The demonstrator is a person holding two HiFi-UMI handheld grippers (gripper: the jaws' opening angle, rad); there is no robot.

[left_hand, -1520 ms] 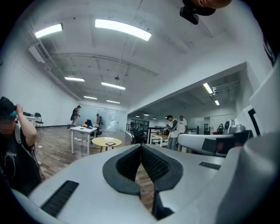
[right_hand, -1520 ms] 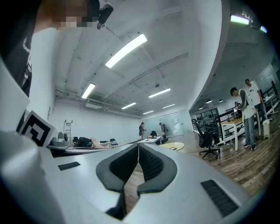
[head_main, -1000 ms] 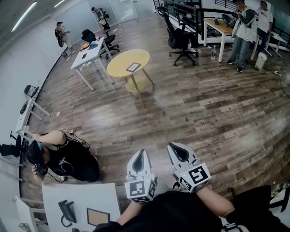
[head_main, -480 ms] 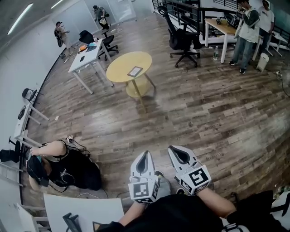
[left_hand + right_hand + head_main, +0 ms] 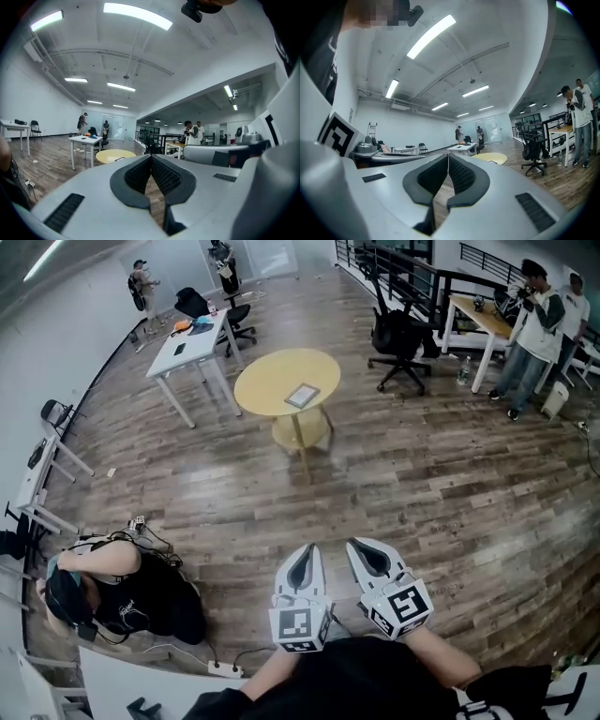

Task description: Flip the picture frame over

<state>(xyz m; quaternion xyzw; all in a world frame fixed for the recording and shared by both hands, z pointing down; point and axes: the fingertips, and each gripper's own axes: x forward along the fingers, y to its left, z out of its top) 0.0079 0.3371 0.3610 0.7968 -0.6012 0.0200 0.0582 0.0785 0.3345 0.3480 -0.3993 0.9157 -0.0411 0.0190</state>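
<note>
The picture frame (image 5: 303,396) lies flat on a round yellow table (image 5: 272,376) far ahead across the wooden floor. Both grippers are held side by side close to my body, pointing toward that table. The left gripper (image 5: 303,559) is shut with nothing between its pads. Beside it, the right gripper (image 5: 364,552) is also shut and empty. In the left gripper view the jaws (image 5: 151,157) meet at the tip, and the yellow table (image 5: 112,155) shows small beyond them. From the right gripper view the closed jaws (image 5: 448,157) point just left of the same table (image 5: 493,158).
A person (image 5: 122,582) crouches on the floor at my left, by cables and a power strip. A white desk (image 5: 192,341) stands behind the round table, a black office chair (image 5: 398,334) to its right. Two people (image 5: 539,320) stand by a wooden desk (image 5: 483,313).
I have walked forward: the round table and frame now sit lower and nearer in the head view. The white table at bottom left has slid almost out of view. Both grippers stay shut.
</note>
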